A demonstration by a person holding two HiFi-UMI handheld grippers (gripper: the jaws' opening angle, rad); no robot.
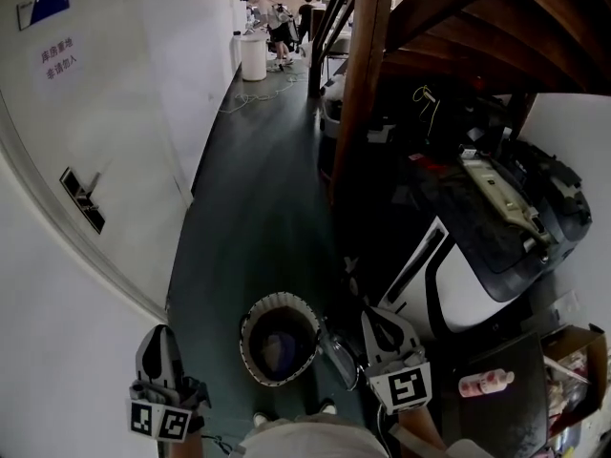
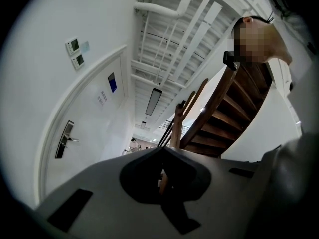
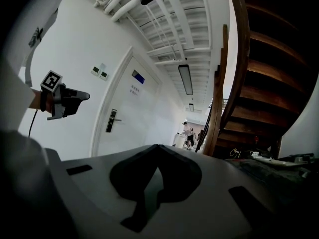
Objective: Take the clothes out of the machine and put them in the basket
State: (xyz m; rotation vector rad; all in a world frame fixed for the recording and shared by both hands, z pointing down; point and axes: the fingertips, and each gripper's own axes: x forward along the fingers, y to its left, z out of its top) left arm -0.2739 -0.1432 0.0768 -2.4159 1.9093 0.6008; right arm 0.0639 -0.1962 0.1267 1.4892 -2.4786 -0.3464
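In the head view a round white-rimmed basket (image 1: 250, 318) stands on the dark floor just ahead of me, with dark and purplish clothes (image 1: 280, 349) in it. To its right is the white washing machine (image 1: 468, 299) with dark things piled on top. My left gripper (image 1: 160, 334) is raised to the left of the basket with its jaws together and nothing between them (image 2: 162, 151). My right gripper (image 1: 375, 313) is between basket and machine, pointing down the corridor, its tips meeting with nothing held (image 3: 158, 146). The left gripper (image 3: 67, 101) also shows in the right gripper view.
A white wall with a door and its handle (image 1: 84, 198) runs along the left. A wooden stair post (image 1: 363, 74) and stairs rise at the right. A pink bottle (image 1: 485, 383) and a cardboard box (image 1: 573, 351) sit at lower right. People (image 1: 280, 22) stand far down the corridor.
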